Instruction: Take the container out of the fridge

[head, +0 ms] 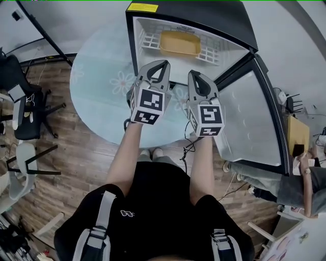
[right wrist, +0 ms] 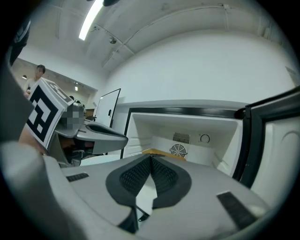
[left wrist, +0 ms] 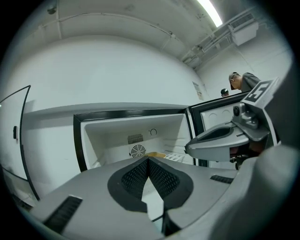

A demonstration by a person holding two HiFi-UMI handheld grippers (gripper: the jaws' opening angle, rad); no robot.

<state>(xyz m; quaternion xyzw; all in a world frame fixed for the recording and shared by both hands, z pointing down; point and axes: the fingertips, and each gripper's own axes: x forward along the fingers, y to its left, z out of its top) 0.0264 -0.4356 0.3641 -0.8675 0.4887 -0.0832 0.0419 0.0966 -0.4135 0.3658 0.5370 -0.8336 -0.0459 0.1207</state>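
Fridge (head: 204, 15) open, container (head: 180, 43) sits inside. I hold left tongs (head: 163, 63) and right tongs (head: 194, 74) clenched, empty, just outside, aimed inward for the reach.

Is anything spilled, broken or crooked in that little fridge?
Nothing stands out. The fridge has its door open, which fits the job, and the yellow container sits flat on the white wire shelf inside. No spill or damage shows. The only unusual thing: the fridge stands on a round glass table.
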